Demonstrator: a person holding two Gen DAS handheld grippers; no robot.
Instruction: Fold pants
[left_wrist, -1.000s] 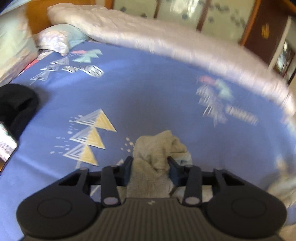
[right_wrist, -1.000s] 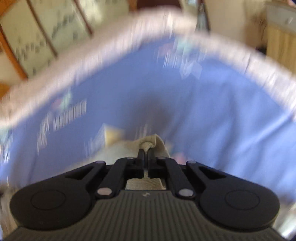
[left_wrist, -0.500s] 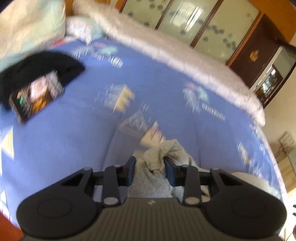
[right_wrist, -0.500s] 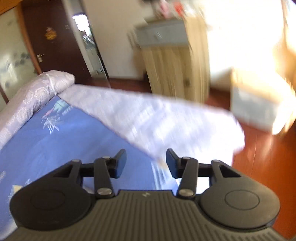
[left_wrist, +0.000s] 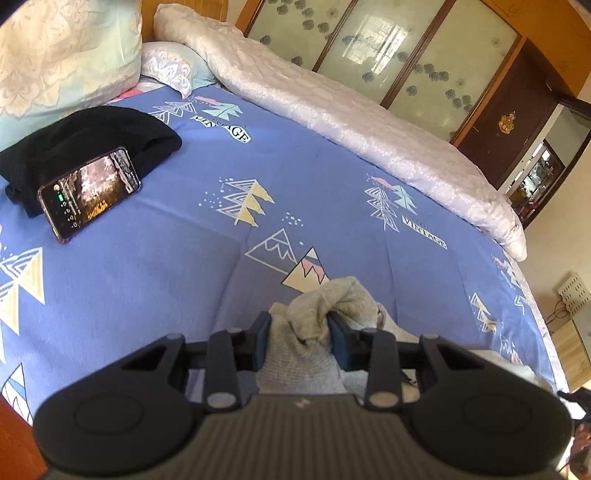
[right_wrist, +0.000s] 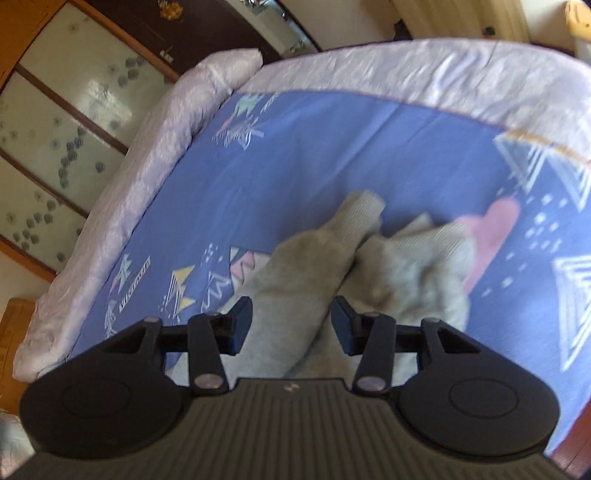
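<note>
Grey pants (left_wrist: 332, 299) lie crumpled on the blue patterned bed sheet (left_wrist: 166, 258). My left gripper (left_wrist: 299, 339) is shut on a bunched fold of them, lifted a little off the sheet. In the right wrist view the pants (right_wrist: 406, 266) spread in two rumpled heaps on the sheet. Above them my right gripper (right_wrist: 290, 325) stands open; one heap shows in the gap between its fingers, and the pads do not press on it.
A black garment (left_wrist: 85, 147) with a lit phone (left_wrist: 90, 192) leaning on it sits at the left of the bed, below the pillows (left_wrist: 62, 48). A rolled pale quilt (left_wrist: 351, 110) runs along the far side. Glass wardrobe doors (left_wrist: 406, 55) stand behind it.
The right gripper has opened and let go of the pants, swung toward the room, then come back over them. The left gripper has carried its fold sideways, then held still.
</note>
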